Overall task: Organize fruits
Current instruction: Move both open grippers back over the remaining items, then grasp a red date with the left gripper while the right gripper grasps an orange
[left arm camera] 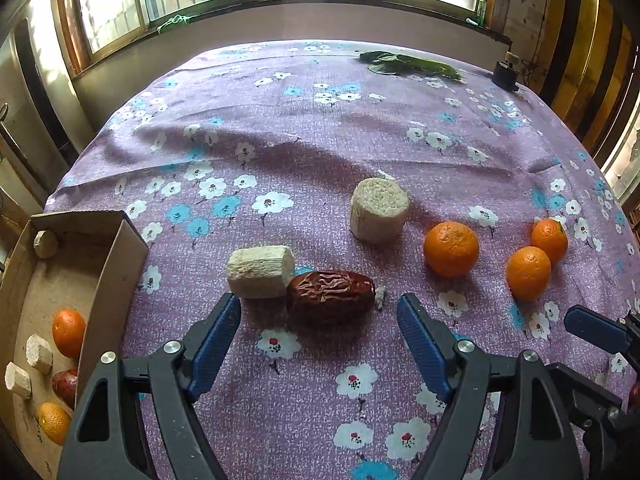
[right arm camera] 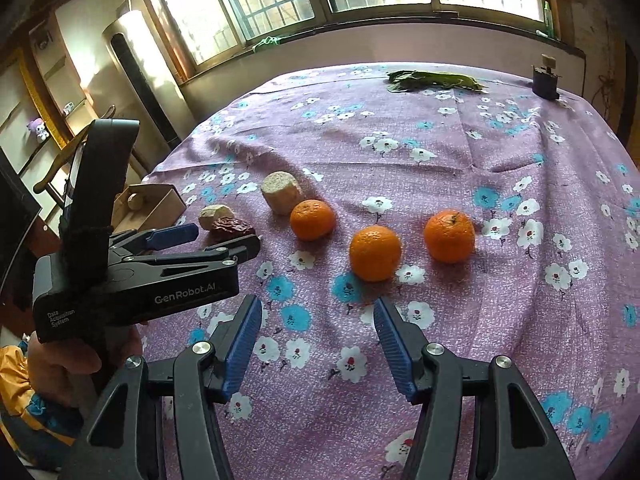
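Left wrist view: wrinkled dark-red date (left arm camera: 331, 293) lies before both grippers' parted, empty jaws.

The cardboard box (left arm camera: 100, 264) runs off the left edge, and its near wall hides part of a red date (left arm camera: 64, 386) inside. From the right wrist view, the left gripper (right arm camera: 224, 240) covers much of that box. The dark object (right arm camera: 545, 78) at the far right corner is too small to identify.
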Demonstrator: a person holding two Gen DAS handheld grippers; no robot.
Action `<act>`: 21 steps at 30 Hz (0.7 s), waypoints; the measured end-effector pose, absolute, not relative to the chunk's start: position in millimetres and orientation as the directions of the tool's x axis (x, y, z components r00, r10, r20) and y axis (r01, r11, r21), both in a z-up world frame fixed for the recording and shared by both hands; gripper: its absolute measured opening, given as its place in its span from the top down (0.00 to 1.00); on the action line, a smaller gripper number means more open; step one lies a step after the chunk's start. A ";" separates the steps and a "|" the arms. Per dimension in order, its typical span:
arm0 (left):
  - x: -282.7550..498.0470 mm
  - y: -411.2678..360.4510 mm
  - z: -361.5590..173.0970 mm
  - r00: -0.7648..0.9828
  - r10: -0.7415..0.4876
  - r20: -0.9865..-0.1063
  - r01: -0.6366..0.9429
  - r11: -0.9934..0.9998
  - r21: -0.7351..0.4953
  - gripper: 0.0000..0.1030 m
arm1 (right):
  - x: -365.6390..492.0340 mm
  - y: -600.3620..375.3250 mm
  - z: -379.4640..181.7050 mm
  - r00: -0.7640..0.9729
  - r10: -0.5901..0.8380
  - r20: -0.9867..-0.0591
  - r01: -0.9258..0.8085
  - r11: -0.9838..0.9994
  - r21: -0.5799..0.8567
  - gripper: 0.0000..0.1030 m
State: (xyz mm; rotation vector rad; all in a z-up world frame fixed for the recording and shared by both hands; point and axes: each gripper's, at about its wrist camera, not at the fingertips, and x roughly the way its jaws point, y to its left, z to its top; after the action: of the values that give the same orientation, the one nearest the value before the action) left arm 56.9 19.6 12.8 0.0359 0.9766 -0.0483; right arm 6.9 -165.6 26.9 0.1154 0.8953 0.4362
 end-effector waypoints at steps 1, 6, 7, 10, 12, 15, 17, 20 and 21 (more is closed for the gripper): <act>58.1 19.3 11.6 0.557 -0.025 -0.830 0.059 0.998 0.009 0.23 | 8.5 -167.7 26.4 0.550 0.407 -0.729 -0.312 0.910 0.273 0.39; 58.6 18.6 9.7 0.560 -0.016 -0.828 0.063 0.998 0.023 0.23 | 22.3 -174.1 21.9 0.572 0.348 -0.742 -0.264 0.935 0.236 0.39; 58.5 18.8 9.5 0.561 -0.017 -0.827 0.064 0.998 0.022 0.23 | 25.5 -173.7 21.0 0.576 0.332 -0.747 -0.258 0.941 0.219 0.39; 58.7 20.3 9.0 0.559 -0.024 -0.829 0.063 0.998 0.014 0.23 | 34.5 -169.2 19.8 0.576 0.317 -0.753 -0.263 0.945 0.197 0.39; 59.3 21.0 8.0 0.557 -0.027 -0.830 0.062 0.998 0.009 0.23 | 40.6 -162.8 18.4 0.570 0.313 -0.759 -0.281 0.943 0.178 0.39; 60.1 22.5 6.0 0.554 -0.037 -0.832 0.063 0.998 -0.002 0.23 | 49.1 -156.2 12.3 0.563 0.286 -0.776 -0.282 0.948 0.145 0.64; 59.1 23.5 6.8 0.561 -0.033 -0.827 0.062 0.998 0.002 0.32 | 50.8 -158.0 11.1 0.569 0.283 -0.772 -0.277 0.950 0.145 0.66; 57.3 23.7 10.5 0.566 -0.038 -0.823 0.072 0.997 0.004 0.58 | 48.2 -164.8 11.1 0.561 0.307 -0.769 -0.264 0.947 0.185 0.66; 56.5 24.2 10.8 0.564 -0.039 -0.825 0.073 0.997 0.003 0.58 | 46.1 -165.4 12.0 0.560 0.307 -0.769 -0.263 0.947 0.186 0.66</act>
State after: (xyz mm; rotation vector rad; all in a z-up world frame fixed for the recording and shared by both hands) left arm 56.5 24.2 10.8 0.0377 0.9699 -0.0657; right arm 46.1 -165.4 12.0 0.0520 0.9165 0.3360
